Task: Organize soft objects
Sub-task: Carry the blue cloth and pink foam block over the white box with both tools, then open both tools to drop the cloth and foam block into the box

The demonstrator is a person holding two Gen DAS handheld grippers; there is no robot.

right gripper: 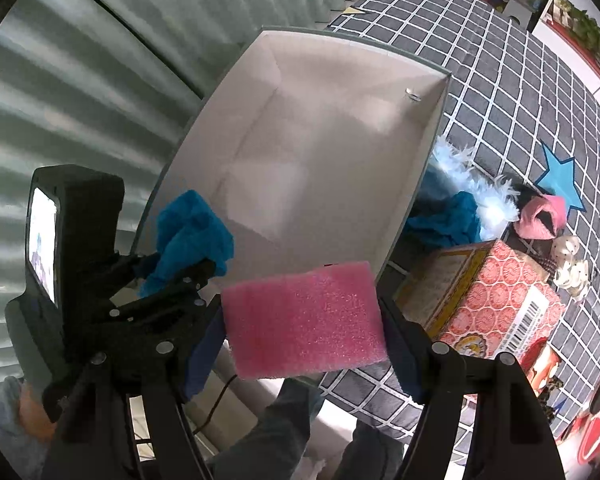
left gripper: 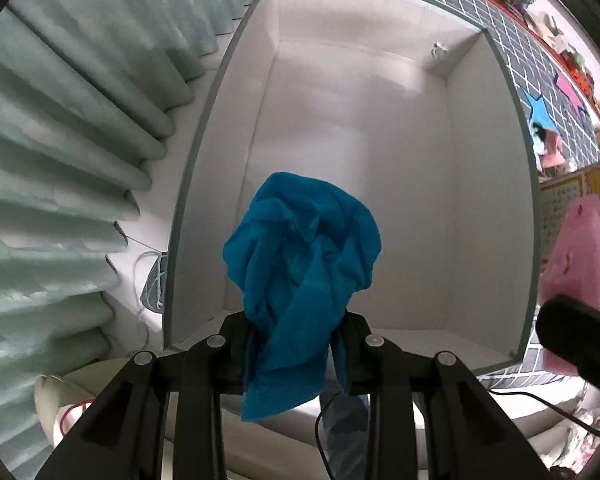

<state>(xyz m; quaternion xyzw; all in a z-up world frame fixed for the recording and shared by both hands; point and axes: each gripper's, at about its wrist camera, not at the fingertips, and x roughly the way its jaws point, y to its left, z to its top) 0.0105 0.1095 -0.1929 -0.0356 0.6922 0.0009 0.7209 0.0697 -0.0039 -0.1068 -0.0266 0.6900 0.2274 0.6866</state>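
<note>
The left hand-held gripper (left gripper: 296, 332) pinches a bunched blue cloth (left gripper: 300, 264) and holds it over the open white box (left gripper: 380, 152), near the box's front edge. The cloth is light and floppy, so it hangs in folds; I think a pinch in the thick middle works best. The right hand-held gripper (right gripper: 304, 320) squeezes a pink foam block (right gripper: 304, 318) by its two short ends, just in front of the box. The foam looks squishy and very light, so a soft squeeze should do. More soft things, like another blue cloth (right gripper: 448, 220), lie on the checked surface (right gripper: 520, 92) beside the box.
</note>
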